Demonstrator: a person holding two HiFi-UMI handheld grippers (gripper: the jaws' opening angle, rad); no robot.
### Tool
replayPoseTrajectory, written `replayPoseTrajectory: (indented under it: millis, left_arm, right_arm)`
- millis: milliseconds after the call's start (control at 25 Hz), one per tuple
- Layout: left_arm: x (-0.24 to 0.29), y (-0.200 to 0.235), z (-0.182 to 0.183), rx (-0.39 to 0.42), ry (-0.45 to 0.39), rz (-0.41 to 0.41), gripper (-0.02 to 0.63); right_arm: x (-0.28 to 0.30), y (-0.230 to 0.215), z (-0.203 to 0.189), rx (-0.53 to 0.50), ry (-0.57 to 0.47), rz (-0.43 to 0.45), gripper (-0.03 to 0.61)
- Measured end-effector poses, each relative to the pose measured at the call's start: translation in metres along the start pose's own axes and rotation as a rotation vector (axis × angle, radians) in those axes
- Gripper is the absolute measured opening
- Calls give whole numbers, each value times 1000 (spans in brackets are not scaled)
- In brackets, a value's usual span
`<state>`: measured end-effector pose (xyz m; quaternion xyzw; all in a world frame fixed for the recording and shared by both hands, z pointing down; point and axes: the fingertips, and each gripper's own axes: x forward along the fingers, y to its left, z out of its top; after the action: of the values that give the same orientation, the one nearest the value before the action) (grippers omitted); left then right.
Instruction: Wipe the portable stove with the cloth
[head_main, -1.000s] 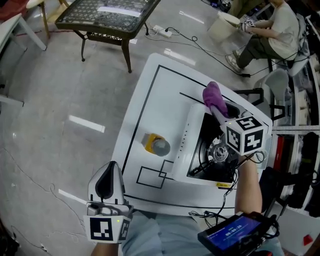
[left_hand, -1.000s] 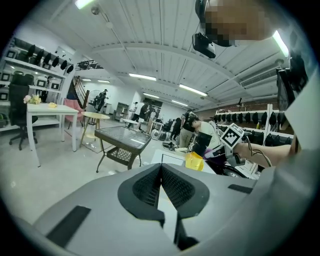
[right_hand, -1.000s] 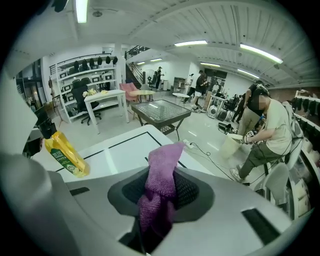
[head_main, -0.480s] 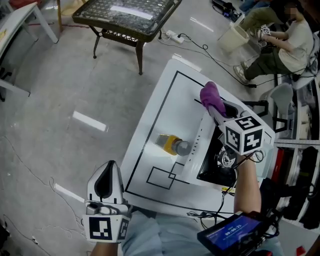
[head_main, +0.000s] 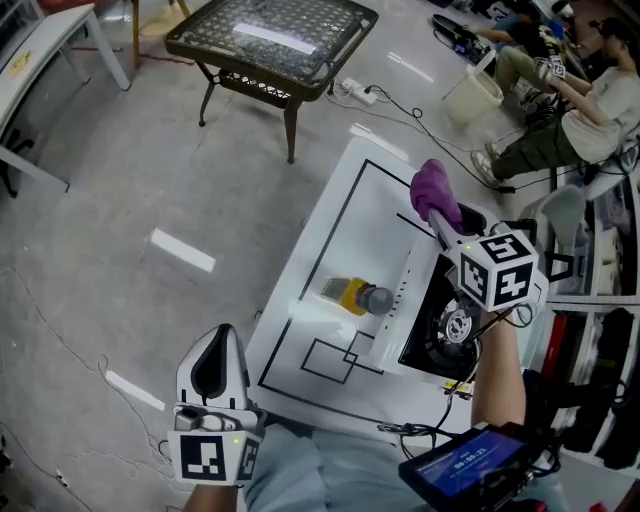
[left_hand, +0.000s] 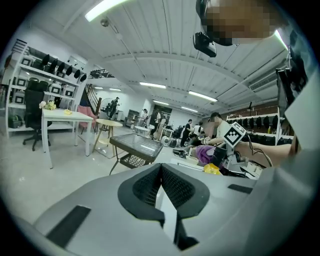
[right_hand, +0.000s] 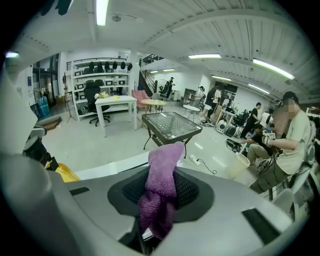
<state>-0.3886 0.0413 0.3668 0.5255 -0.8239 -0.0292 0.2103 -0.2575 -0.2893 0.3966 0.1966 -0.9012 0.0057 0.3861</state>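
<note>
Right gripper (head_main: 441, 226) clamps one purple cloth (head_main: 432, 192) at the far end of one portable stove (head_main: 398, 300); left gripper (head_main: 219, 350), closed and empty, is well apart from the stove.

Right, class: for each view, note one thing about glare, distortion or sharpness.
Head view: glare streaks on the floor and glass table. Left gripper view: fisheye bending, black corners. Right gripper view: same bending; purple cloth looks sharp.
</note>
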Motion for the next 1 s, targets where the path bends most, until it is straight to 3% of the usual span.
replayPoseTrajectory:
  millis: [320,1000]
  left_arm:
    - [8,-5,-15,9,39,-37,18]
    - [-24,-44,-35,37,39,-48,18]
  right_arm:
    - [8,18,-47,-13,92,28,127]
    - [-30,77,-80,-129,90,142,127]
